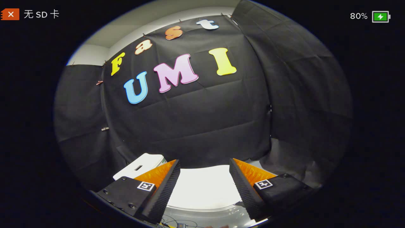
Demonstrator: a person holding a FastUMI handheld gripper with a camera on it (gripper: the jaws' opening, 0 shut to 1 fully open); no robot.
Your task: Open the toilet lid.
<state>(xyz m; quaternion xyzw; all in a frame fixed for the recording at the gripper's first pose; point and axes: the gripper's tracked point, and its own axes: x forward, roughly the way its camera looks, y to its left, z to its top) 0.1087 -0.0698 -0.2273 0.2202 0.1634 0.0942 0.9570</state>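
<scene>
1. The black cloth wall (202, 120) takes up the upper and middle frame, curving round both sides. It closes off the booth behind the work.

2. The toilet lid (205, 186) is the bright white surface low in the centre of the frame, overexposed so little detail can be made out. It seems to lie flat and closed, with a curved grey rim line below it. Judging from this, the lifting has not yet begun.

3. The gripper (205, 166) sits at the bottom of the frame, its two orange-backed fingers (164, 186) spread wide with nothing between the ribbed pads. The lid lies between and below them, reaching just beyond the tips. Whether the pads touch it cannot be told. The wide spread probably leaves room to get round or under the lid's edge.

4. A white box-like object (140, 164) with a slot sits at the lower left, just beyond the left finger, against the cloth. It may be the cistern or a container.

5. Some thin cables (177, 223) show at the very bottom edge.
</scene>
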